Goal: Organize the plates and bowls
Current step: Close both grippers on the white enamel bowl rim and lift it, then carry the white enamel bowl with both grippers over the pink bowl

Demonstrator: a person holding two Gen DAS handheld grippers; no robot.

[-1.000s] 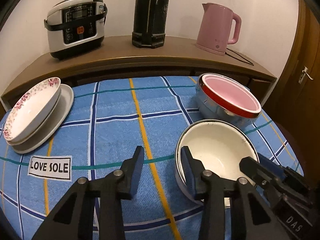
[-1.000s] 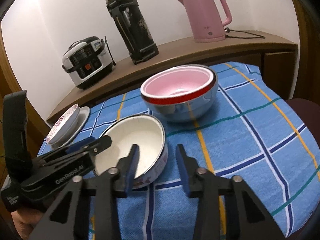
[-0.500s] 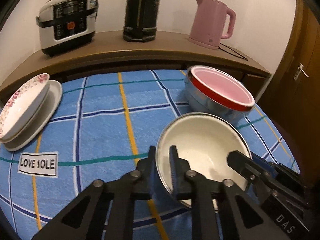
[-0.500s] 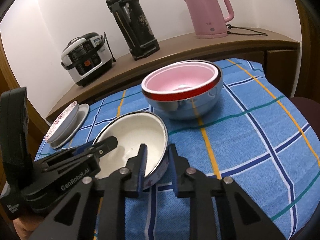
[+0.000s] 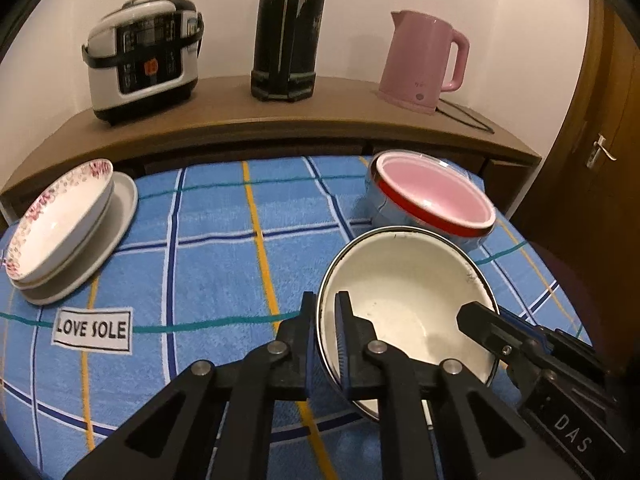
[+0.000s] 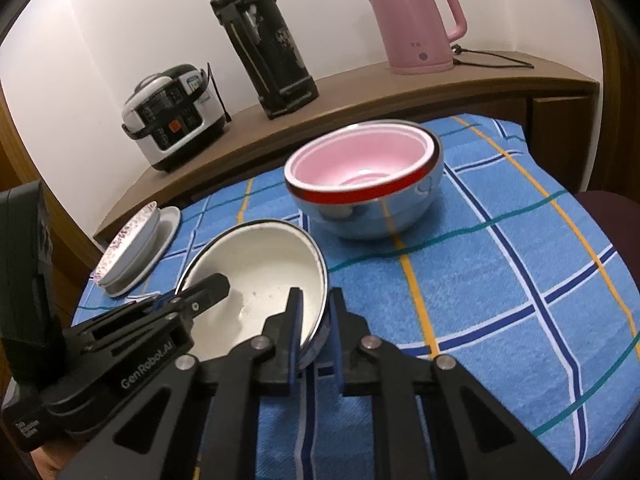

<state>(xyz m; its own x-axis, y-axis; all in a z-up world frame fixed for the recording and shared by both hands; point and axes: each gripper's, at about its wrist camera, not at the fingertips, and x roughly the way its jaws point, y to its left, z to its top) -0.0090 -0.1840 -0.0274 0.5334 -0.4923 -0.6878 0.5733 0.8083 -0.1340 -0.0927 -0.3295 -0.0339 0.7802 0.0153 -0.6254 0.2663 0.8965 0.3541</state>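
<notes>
Both pairs of fingers have closed since a second ago, when they stood apart on either side of the rim. Now we pinch the white enamel bowl with a thin dark rim (image 5: 404,300) from two sides: the left gripper (image 5: 325,320) clamps the rim at the bowl's left, one finger outside and one inside, and the right gripper (image 6: 314,320) clamps the rim on the opposite side in the same way. The bowl sits near the front of the table under a blue checked cloth (image 5: 224,248), and it looks tipped slightly toward us.

We judge the bowl to be stiff, fairly light and smooth, so the thin rim could slip between the pads; enamel can chip if knocked. Holding opposite points of the rim, as we do, seems the steadiest way to keep it level.

The white bowl is empty, with a few small dark specks inside. Just behind it stands a shiny steel bowl with a red band (image 6: 372,208), and a pink bowl (image 6: 360,164) is nested in it; nothing else is inside. At the far left, a shallow white dish with a pink floral rim (image 5: 60,220) rests tilted on a plain white plate (image 5: 116,216), also empty.
</notes>
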